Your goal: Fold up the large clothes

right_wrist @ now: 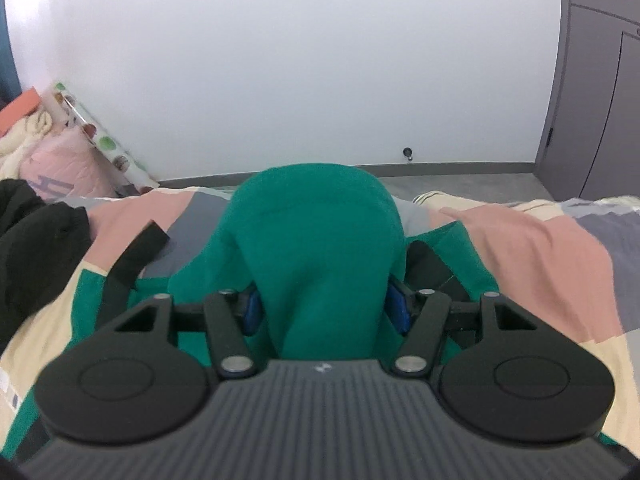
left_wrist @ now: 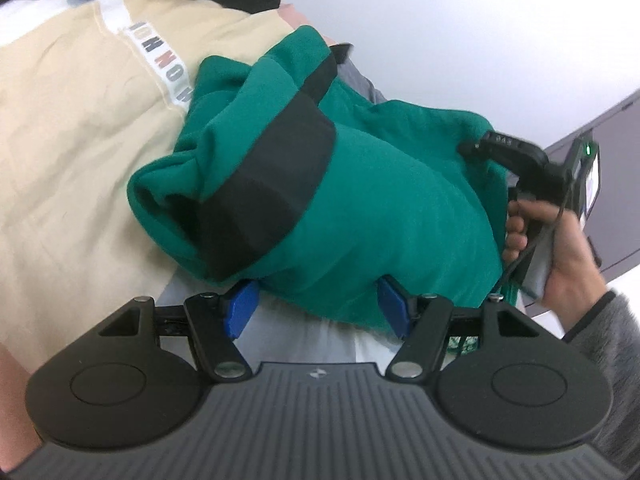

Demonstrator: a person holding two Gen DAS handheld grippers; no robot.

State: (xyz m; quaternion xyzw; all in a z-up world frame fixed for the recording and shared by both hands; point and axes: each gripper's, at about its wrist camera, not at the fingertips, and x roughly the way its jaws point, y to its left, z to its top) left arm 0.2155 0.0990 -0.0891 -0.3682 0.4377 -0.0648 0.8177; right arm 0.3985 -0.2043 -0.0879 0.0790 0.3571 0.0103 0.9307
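Fingers (right_wrist: 396,308) of both grippers clamp bunched green garment (left_wrist: 360,200).

Patchwork bedcover (right_wrist: 540,240) in pink, grey and cream. Black garment (right_wrist: 36,240) heaped on its left edge. Plain white wall (right_wrist: 300,60) behind it; grey wardrobe door (right_wrist: 592,100) at its right.

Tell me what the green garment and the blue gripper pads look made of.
Green garment: soft fleece-like knit, matte, slightly fuzzy, bunching in thick rounded folds; black bands look smoother. Blue pads: probably rubber or plastic, smooth and matte; hard to say which.
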